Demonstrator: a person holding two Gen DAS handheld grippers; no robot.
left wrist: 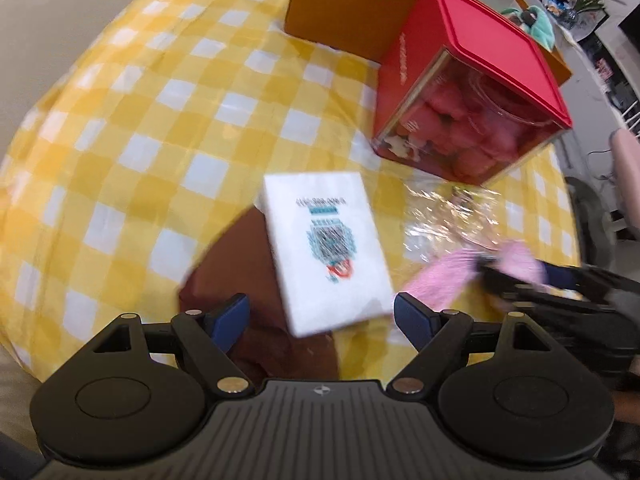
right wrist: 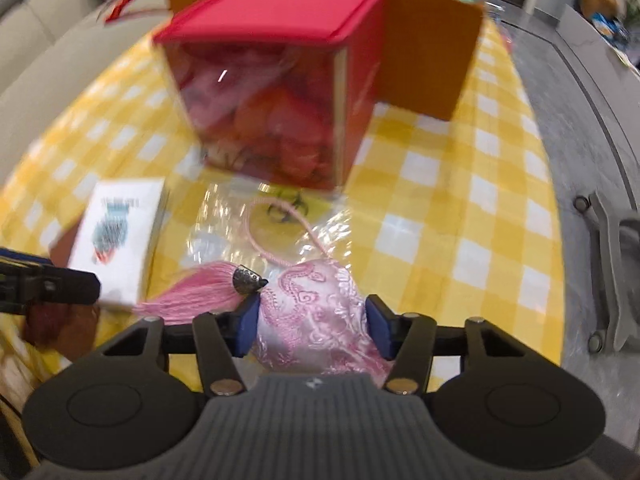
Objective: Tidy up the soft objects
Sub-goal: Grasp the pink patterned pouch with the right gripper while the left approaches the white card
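My right gripper (right wrist: 312, 322) is shut on a pink embroidered silk pouch (right wrist: 320, 312), one blue pad on each side of it. The pouch's pink tassel (right wrist: 192, 296) trails left and its cord loop (right wrist: 276, 256) lies on clear wrapping (right wrist: 224, 220). In the left wrist view the pouch (left wrist: 444, 276) shows as a pink blur beside the right gripper's dark fingers (left wrist: 520, 284). My left gripper (left wrist: 322, 316) is open over a white printed packet (left wrist: 328, 248), which lies on a brown sheet (left wrist: 240, 272). A red-lidded box (left wrist: 468, 100) with clear sides holds pink soft pieces.
Everything lies on a yellow checked cloth (left wrist: 160, 120). Behind the red-lidded box (right wrist: 272, 92) stands an orange-brown box (right wrist: 428, 52). Further back a teal plush (left wrist: 536, 20) peeks out. Bare grey tabletop (right wrist: 580, 120) runs along the right, and a beige sofa (right wrist: 48, 40) sits at the left.
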